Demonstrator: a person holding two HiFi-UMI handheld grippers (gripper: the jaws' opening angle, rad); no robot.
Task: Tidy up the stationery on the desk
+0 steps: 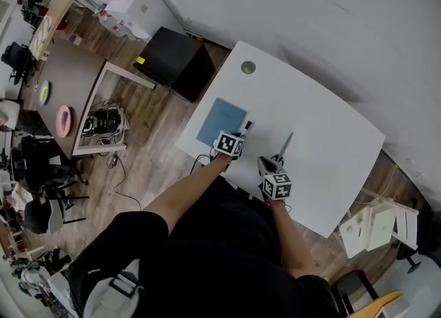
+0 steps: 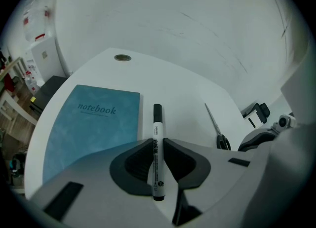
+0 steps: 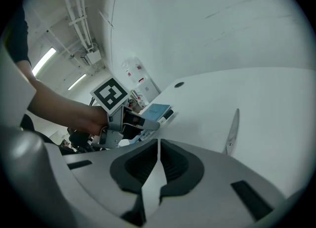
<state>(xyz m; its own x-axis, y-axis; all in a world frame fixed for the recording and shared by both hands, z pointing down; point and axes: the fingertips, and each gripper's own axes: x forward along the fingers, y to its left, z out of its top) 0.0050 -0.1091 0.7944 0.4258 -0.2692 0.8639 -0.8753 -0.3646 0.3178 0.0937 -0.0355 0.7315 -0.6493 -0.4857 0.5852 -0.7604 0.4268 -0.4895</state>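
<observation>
A white marker (image 2: 157,143) with a black cap sits between the jaws of my left gripper (image 2: 157,145), which is shut on its barrel; the cap points out over the white desk (image 2: 187,94). A teal notebook (image 2: 91,123) lies just left of it. In the head view my left gripper (image 1: 239,134) is at the notebook's (image 1: 220,121) right edge. Scissors (image 1: 282,150) lie closed to the right, ahead of my right gripper (image 1: 269,166). The right gripper (image 3: 158,145) is shut with nothing in it; the scissors (image 3: 232,128) lie to its right.
A round cable hole (image 1: 248,67) marks the desk's far corner. A black cabinet (image 1: 176,62) stands on the floor beyond the desk's left end. White wooden parts (image 1: 375,224) and a chair (image 1: 358,289) are off the right end. The wall (image 1: 331,20) runs behind the desk.
</observation>
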